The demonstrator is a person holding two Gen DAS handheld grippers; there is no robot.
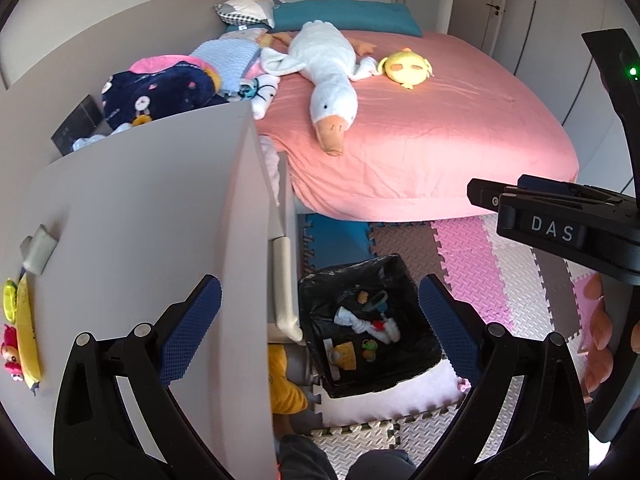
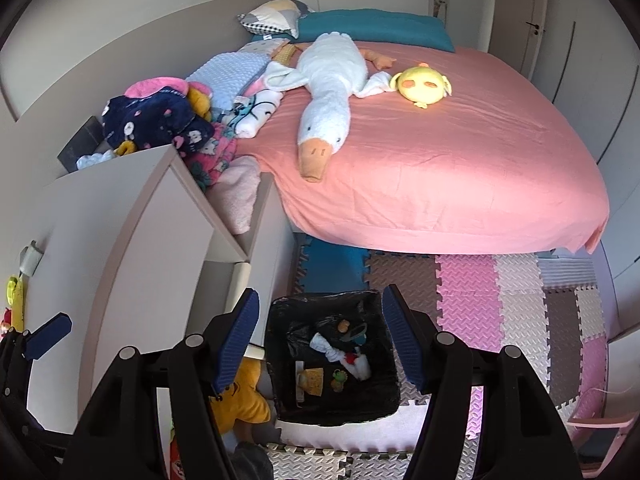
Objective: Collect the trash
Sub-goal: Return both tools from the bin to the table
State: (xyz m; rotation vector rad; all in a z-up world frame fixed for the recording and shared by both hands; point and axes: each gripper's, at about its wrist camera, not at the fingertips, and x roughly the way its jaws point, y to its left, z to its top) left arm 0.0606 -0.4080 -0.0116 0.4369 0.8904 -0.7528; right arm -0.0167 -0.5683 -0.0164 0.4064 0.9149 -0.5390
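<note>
Left hand-held gripper [image 1: 320, 330] jaws spread wide, nothing between the pads. Right hand-held gripper [image 2: 320, 338] jaws apart at a middling width, also empty. Both point steeply down over the trash bin [image 2: 280, 376].

Bin: square, black liner, standing on the foam floor mats [image 2: 520, 316] just ahead of and below both grippers, mouth facing up. Trash [image 2: 344, 356] lies loose on the bin bottom: white crumpled bits, yellow and green pieces; no clear long axis.

Edges: grey cabinet [image 1: 160, 208] close on the left of the bin, its corner just beside the left gripper's left finger. Bed [image 2: 460, 168] with pink sheet edge beyond the bin. Open mat floor to the right of the bin.

Writing: "DAS" readable on the right gripper body in the left wrist view. Plush goose [image 2: 328, 100] on the bed, beak pointing toward the grippers.
</note>
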